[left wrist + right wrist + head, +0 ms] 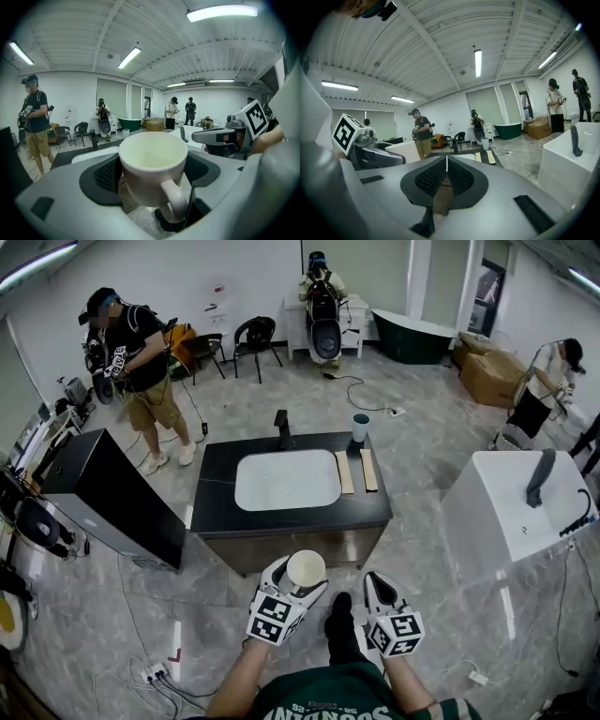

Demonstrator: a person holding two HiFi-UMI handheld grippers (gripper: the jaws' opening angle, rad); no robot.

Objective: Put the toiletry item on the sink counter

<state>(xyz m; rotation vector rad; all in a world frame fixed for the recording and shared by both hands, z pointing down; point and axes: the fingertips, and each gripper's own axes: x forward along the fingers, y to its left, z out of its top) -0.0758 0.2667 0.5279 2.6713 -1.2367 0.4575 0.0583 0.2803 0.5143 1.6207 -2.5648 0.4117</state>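
1. In front of the sink counter (217, 486), the left gripper (300, 583) is reaching forward, its jaws clamping a white mug (306, 568) upright.
2. The right gripper (379, 591) is hovering short of the counter's right end, jaws pressed together, empty.

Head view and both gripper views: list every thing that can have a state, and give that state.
left gripper: shut on the mug
right gripper: shut, nothing between its jaws
mug: upright, empty, not yet on the sink counter
basin: empty
cup: upright at the counter's far right corner
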